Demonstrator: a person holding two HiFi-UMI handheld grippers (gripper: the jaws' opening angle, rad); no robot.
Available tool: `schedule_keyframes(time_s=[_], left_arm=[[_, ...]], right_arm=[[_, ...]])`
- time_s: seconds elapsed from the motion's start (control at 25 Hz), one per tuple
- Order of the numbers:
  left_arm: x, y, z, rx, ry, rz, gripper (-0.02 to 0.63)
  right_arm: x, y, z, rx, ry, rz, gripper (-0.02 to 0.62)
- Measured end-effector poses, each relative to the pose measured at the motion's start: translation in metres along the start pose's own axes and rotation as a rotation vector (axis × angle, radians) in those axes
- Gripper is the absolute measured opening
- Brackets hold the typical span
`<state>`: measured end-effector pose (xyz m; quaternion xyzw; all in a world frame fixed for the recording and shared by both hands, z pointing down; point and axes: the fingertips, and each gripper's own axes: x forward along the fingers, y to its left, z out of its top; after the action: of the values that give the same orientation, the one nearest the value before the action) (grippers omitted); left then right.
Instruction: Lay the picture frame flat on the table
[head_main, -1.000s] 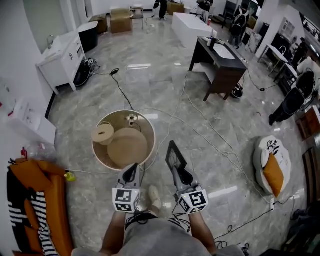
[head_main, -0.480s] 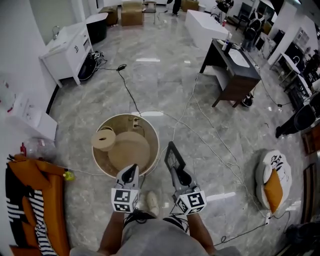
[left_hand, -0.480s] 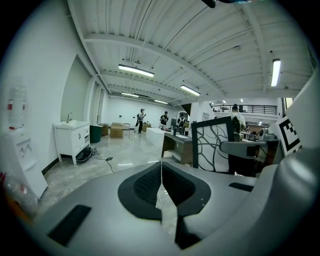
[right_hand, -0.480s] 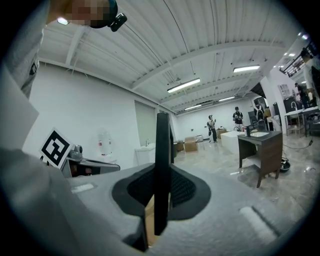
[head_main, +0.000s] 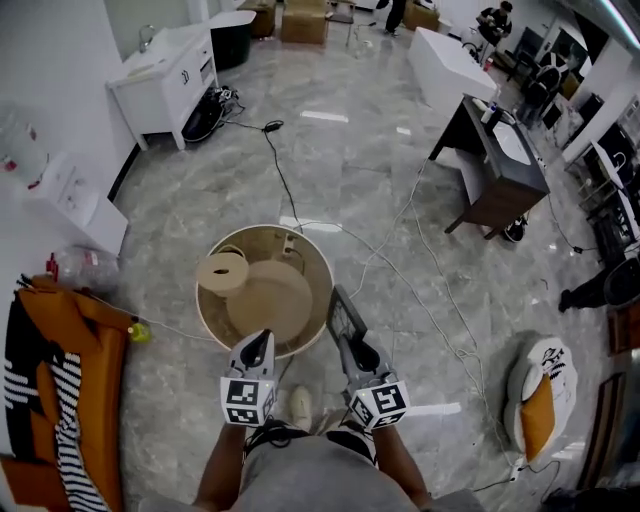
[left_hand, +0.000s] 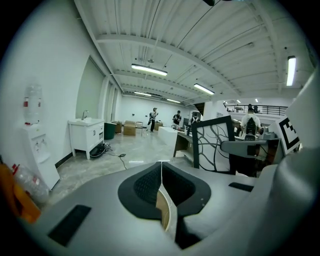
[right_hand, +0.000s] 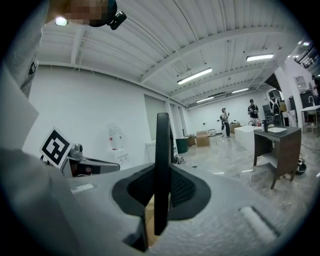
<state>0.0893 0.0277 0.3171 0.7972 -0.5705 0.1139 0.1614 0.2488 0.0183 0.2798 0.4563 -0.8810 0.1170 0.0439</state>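
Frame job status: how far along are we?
Done: the picture frame is picked up, clamped edge-on in the right gripper. In hand: it is held upright beside the near rim of the round table. Left: laying it flat on the tabletop; it is not yet down. The left gripper is shut and empty.

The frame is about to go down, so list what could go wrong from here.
1. The right gripper pinches the black-rimmed picture frame by one thin edge only; it could swing or slip.
2. The round wooden table holds a tan cardboard roll and a round board, so flat space looks tight.
3. White cables on the floor could catch a foot.
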Motion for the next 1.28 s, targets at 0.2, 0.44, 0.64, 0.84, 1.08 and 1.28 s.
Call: schedule_keyframes(time_s=[0.2, 0.44, 0.64, 0.84, 1.08, 1.28], left_arm=[[-0.014, 0.036, 0.002, -0.031, -0.021, 0.083, 0.023], [-0.034, 0.079, -0.004, -0.082, -0.033, 0.208, 0.023], [-0.037, 0.114, -0.022, -0.136, -0.026, 0.320, 0.023], [-0.025, 0.145, -0.040, -0.206, -0.007, 0.425, 0.023], [-0.002, 0.179, -0.076, -0.271, 0.034, 0.532, 0.023], [0.015, 0.206, -0.117, -0.316, 0.062, 0.605, 0.023]], right_arm=[[0.035, 0.027, 0.003, -0.015, 0.017, 0.089, 0.044], [0.074, 0.058, -0.006, -0.022, 0.058, 0.213, 0.044], [0.112, 0.075, -0.020, -0.022, 0.100, 0.327, 0.044], [0.159, 0.083, -0.038, -0.027, 0.170, 0.440, 0.045], [0.214, 0.088, -0.081, -0.020, 0.276, 0.556, 0.045], [0.254, 0.090, -0.129, -0.016, 0.352, 0.626, 0.046]])
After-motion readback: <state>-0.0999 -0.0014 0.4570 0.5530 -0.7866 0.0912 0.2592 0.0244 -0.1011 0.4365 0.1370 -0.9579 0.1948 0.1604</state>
